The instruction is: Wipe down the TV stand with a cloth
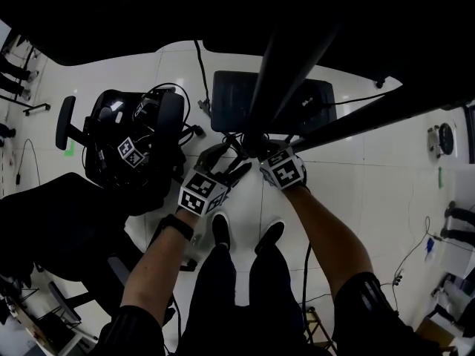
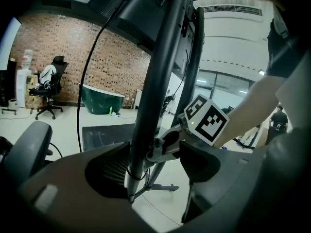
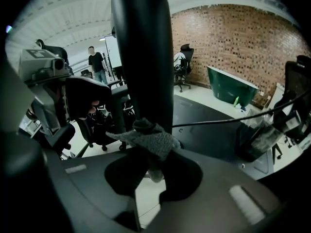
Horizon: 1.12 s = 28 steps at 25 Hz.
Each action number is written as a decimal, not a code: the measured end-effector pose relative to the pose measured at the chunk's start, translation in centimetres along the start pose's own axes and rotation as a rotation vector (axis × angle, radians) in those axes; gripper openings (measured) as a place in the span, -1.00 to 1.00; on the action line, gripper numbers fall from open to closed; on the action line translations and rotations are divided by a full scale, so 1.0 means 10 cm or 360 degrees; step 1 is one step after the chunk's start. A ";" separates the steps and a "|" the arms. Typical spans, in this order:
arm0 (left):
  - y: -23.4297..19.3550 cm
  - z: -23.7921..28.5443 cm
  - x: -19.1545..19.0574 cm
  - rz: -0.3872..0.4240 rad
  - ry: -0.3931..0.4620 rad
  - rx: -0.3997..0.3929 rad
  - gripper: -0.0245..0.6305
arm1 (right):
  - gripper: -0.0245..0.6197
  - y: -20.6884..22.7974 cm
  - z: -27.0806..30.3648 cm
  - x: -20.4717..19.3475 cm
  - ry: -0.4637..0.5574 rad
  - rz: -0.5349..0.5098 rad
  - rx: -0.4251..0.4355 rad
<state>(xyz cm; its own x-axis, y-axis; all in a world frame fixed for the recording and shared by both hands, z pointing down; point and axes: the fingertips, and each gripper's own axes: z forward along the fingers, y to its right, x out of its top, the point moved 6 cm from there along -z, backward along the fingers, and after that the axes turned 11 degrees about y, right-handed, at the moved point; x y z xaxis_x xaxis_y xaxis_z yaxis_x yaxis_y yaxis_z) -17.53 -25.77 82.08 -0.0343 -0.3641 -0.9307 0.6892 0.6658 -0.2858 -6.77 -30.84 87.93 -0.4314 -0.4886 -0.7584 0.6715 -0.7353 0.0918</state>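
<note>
Head view: a black mass (image 1: 111, 13) along the upper edge swallows the top of the TV stand pole (image 1: 276, 80). Right gripper view: the pole runs off the upper edge, and the cloth (image 3: 151, 141) sinks its lower end unseen between the jaws. Left gripper view, far left: a seated person (image 2: 47, 77) is too small to read.

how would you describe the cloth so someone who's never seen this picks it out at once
Find the thick dark upright stand pole that fills the middle of the right gripper view. Low in front of it, pinched in the right claw, sits the cloth. It is the only pale grey, coarse-knit, crumpled thing among smooth black parts.
</note>
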 end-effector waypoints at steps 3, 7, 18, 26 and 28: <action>-0.03 0.05 -0.17 -0.0014 -0.0053 0.0008 0.13 | -0.73 0.03 0.13 -0.16 -0.0026 0.0041 -0.0007; -0.02 0.06 -0.32 -0.0047 -0.0096 0.0009 0.14 | -0.73 0.01 0.19 -0.30 -0.0053 0.0108 -0.0018; 0.71 -0.07 0.42 0.0159 0.0014 -0.0131 0.14 | -0.73 -0.27 -1.03 0.38 0.0328 0.0000 0.0041; 1.65 -0.37 1.93 0.0425 0.0317 -0.0245 0.14 | -0.73 -0.27 -2.77 1.49 0.0716 -0.0216 -0.0016; 1.91 -0.43 2.26 0.0486 0.0401 -0.0266 0.14 | -0.74 -0.23 -3.17 1.74 0.0809 -0.0266 -0.0039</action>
<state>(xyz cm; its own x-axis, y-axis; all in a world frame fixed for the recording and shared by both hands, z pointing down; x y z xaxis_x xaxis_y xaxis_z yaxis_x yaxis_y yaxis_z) -8.26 -18.54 54.58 -0.0368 0.0230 -0.9991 0.5693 0.8221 -0.0020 3.27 -22.78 54.02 -0.1914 -0.0722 -0.9788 0.6352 -0.7694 -0.0675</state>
